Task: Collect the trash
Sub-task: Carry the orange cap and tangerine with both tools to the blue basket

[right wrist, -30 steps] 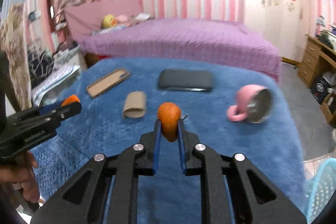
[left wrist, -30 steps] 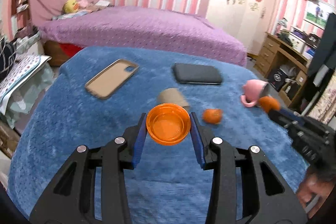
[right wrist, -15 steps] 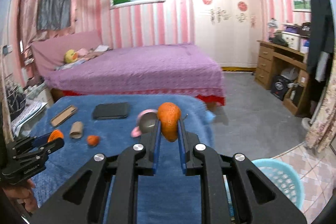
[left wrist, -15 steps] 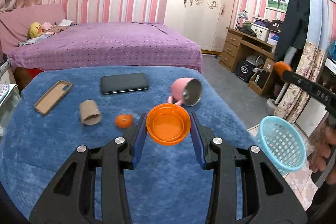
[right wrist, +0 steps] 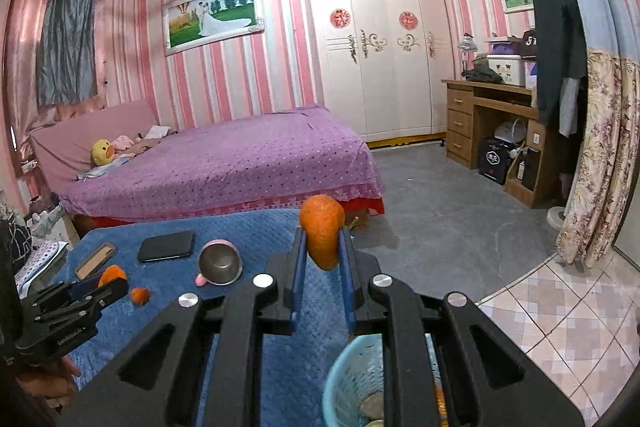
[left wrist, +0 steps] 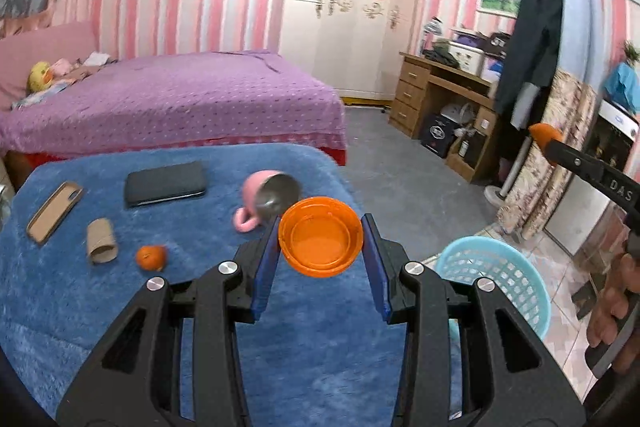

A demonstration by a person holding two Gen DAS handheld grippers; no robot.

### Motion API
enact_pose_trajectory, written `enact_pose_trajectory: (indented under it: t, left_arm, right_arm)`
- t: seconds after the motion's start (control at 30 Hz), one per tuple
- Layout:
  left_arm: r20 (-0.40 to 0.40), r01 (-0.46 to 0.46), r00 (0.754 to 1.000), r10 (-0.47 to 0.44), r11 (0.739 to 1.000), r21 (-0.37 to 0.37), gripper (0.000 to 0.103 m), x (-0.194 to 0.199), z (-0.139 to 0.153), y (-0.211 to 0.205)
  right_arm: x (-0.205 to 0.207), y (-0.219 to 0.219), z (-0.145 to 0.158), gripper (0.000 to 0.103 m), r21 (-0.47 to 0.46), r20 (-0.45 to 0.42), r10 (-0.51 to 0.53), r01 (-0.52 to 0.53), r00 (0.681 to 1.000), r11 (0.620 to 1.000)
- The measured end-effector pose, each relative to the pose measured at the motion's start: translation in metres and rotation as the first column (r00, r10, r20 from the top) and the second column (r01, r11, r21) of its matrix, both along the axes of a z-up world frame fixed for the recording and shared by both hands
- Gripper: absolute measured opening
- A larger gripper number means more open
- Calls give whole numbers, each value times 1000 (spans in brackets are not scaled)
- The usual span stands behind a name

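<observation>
Left gripper (left wrist: 321, 243): blue-padded jaws pinching an orange plastic lid (left wrist: 321, 242) by its rim. The lid is round and shallow, with a raised inner ring and its hollow side facing the camera. It is held in the air above the near edge of the blue blanket (left wrist: 100, 307).

Right gripper (right wrist: 322, 259): jaws pressed onto a piece of orange peel (right wrist: 322, 234). The peel is elongated, dimpled and matt, broad at the top and tapering to a blunt point below. It is held aloft, with the basket under the gripper.

Basket (left wrist: 496, 285): pale blue plastic with perforated walls, standing on the tiled floor just beside the blanket's right edge. The right wrist view shows it partly hidden behind the tool, with some pale items inside; what they are cannot be told.

On the blanket, from near to far:
- Small orange (left wrist: 151, 257): whole, round and lying loose.
- Cardboard tube (left wrist: 101, 241): brown, lying on its side just left of the orange.
- Pink mug (left wrist: 266, 199): tipped on its side, with its metal-lined mouth towards the camera.
- Phone case (left wrist: 55, 212): tan, lying flat at the left.
- Dark flat case (left wrist: 165, 183): rectangular, lying beyond the tube.

Beyond the blanket: bed with purple dotted cover (left wrist: 168, 99), then a white wardrobe (right wrist: 380, 47) against the striped wall.
</observation>
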State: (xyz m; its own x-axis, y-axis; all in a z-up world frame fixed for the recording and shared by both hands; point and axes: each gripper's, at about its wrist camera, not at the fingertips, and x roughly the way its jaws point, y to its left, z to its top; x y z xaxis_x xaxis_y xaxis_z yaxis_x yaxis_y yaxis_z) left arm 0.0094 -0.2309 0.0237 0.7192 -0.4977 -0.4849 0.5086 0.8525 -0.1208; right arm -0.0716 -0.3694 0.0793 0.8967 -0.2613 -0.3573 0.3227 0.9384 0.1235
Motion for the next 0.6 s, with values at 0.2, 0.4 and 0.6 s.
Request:
enact_pose_trajectory:
  t: [0.2,0.4,0.6]
  left_arm:
    - [13,41,999,-41,999,8,39,-9,10,-31]
    - [14,84,996,-84,996,18,39,-18,10,-57]
    - [15,108,994,-108,994,25,39,-22,11,-78]
  right_arm:
    - [-9,-17,-1,16,16,-9,-19,19,1000,1000]
    - [-14,-23,-3,16,15,-29,-21,22,999,1000]
    - [-16,-34,-6,17,30,-43,-11,12,999,999]
